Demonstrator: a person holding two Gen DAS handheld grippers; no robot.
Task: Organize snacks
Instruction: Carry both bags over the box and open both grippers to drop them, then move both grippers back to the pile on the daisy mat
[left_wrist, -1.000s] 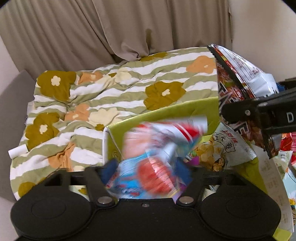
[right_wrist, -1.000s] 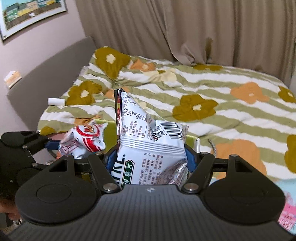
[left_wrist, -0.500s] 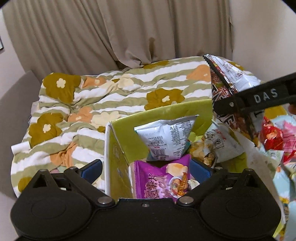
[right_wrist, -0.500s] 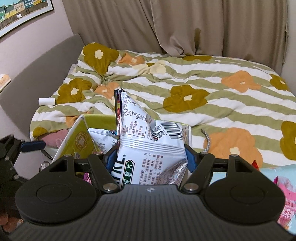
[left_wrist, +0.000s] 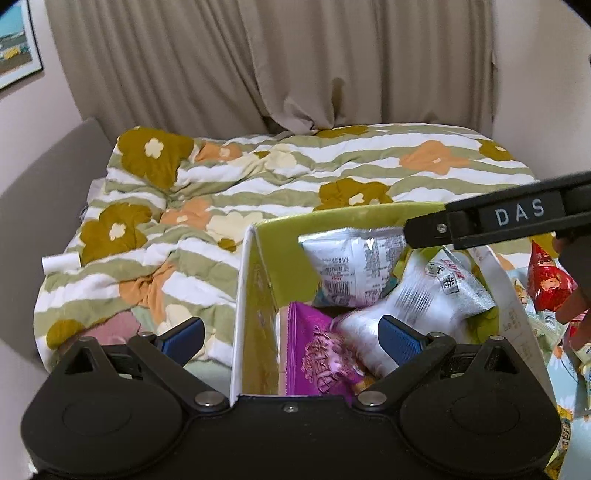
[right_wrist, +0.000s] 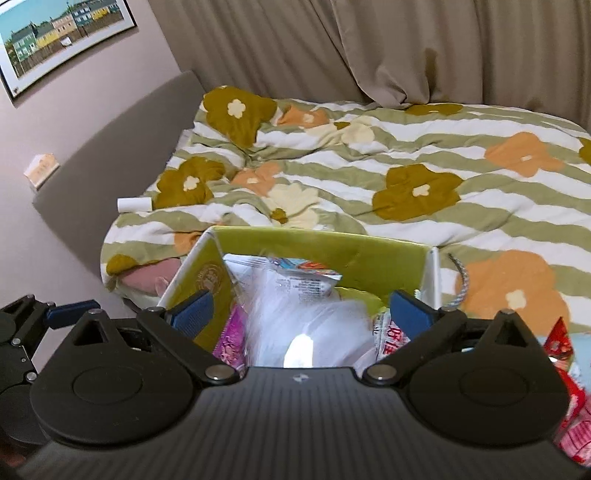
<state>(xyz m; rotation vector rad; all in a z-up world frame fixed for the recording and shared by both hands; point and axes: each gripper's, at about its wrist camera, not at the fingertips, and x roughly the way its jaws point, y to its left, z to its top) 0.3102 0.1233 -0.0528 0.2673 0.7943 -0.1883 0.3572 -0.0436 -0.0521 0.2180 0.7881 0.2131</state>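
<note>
Right wrist view looks across the flowered bed (right_wrist: 424, 173) to the near green box (right_wrist: 332, 251) of snack packets, where the right gripper (right_wrist: 301, 308), jaws just sprung apart, hangs over a blurred silver packet (right_wrist: 295, 317), and the left gripper (left_wrist: 291, 334) gapes empty.

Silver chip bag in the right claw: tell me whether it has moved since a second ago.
Yes. The silver chip bag has dropped out of the right claw, whose jaws have just been opening, down into the green box.
</note>
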